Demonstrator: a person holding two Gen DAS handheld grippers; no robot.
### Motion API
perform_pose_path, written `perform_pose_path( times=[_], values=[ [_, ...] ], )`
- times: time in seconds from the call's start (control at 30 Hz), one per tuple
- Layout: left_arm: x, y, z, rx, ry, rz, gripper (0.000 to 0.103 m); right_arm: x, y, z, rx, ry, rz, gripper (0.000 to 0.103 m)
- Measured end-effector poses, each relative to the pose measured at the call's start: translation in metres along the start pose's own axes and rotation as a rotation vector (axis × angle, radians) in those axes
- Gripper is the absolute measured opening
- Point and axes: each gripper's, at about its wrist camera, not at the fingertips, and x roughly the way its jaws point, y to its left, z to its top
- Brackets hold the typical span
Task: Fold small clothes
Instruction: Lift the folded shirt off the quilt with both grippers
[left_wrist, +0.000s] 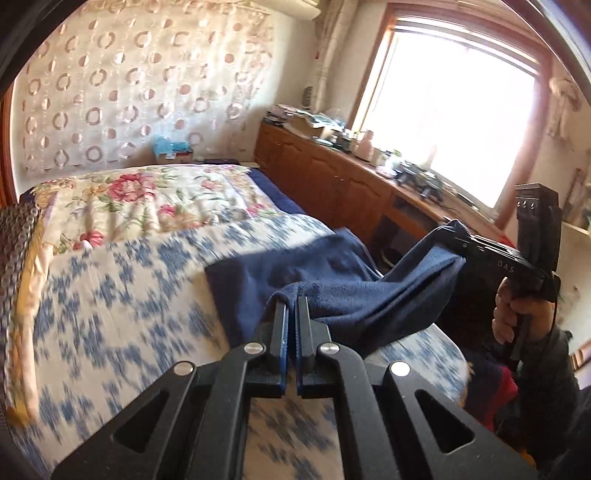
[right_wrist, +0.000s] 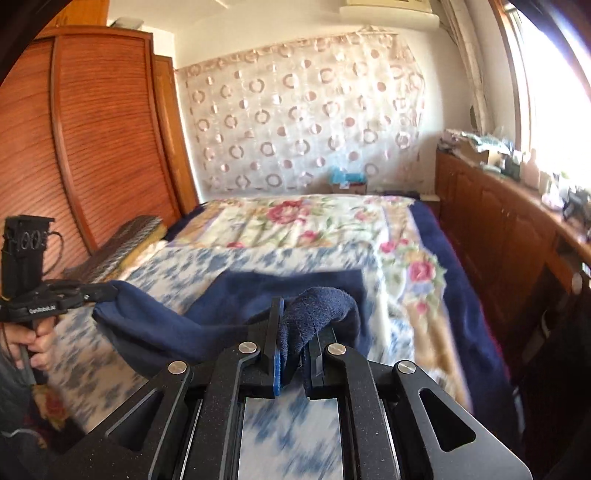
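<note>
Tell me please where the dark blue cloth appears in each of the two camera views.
Left wrist view: dark blue cloth right of centre, stretched from the left gripper to the right gripper.
Right wrist view: cloth low in the centre, reaching left.
Shared landmark: the circle-patterned curtain.

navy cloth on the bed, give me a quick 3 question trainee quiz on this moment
1. True or false: both grippers are shut on the cloth.
2. How does the cloth lie? A) flat on the bed B) near edge lifted, far part on the bed C) wholly in the air
3. What pattern has the sheet under the cloth?

Key:
1. True: left gripper and right gripper each pinch a corner.
2. B
3. Blue and white.
</note>
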Motion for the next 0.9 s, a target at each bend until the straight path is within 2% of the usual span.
perform_pose_path(
  times=[0.23, 0.4, 0.43, 0.5, 0.53, 0.57, 0.63, 0.77, 0.8, 0.83, 0.87, 0.9],
  values=[
    [0.058, 0.036, 0.033, -0.019, 0.036, 0.064, 0.0, 0.083, -0.032, 0.028, 0.004, 0.076, -0.04, 0.005],
    [0.09, 0.056, 0.043, -0.039, 0.092, 0.053, 0.002, 0.14, -0.049, 0.029, 0.007, 0.152, -0.082, 0.007],
    [0.091, 0.057, 0.042, -0.031, 0.097, 0.05, 0.004, 0.148, -0.051, 0.029, 0.0, 0.164, -0.093, 0.009],
    [0.091, 0.057, 0.041, -0.004, 0.102, 0.044, 0.016, 0.156, -0.049, 0.028, -0.034, 0.181, -0.104, 0.01],
    [0.087, 0.057, 0.042, 0.006, 0.082, 0.056, 0.031, 0.16, -0.047, 0.027, -0.068, 0.189, -0.115, 0.01],
    [0.083, 0.058, 0.045, 0.005, 0.065, 0.058, 0.039, 0.162, -0.046, 0.027, -0.084, 0.193, -0.127, 0.011],
    [0.072, 0.063, 0.052, -0.013, 0.032, 0.025, 0.044, 0.167, -0.049, 0.027, -0.084, 0.204, -0.116, 0.013],
    [0.066, 0.065, 0.057, -0.004, 0.023, 0.032, 0.053, 0.165, -0.061, 0.034, -0.026, 0.203, -0.077, 0.016],
    [0.069, 0.066, 0.055, -0.006, 0.036, 0.028, 0.053, 0.162, -0.065, 0.036, -0.003, 0.199, -0.064, 0.019],
    [0.072, 0.067, 0.053, -0.012, 0.049, 0.025, 0.054, 0.16, -0.066, 0.038, 0.011, 0.197, -0.063, 0.033],
    [0.076, 0.068, 0.05, -0.015, 0.062, 0.024, 0.054, 0.157, -0.069, 0.041, 0.036, 0.192, -0.062, 0.056],
    [0.08, 0.068, 0.046, -0.016, 0.079, 0.025, 0.054, 0.15, -0.074, 0.044, 0.063, 0.167, -0.055, 0.06]
  ],
)
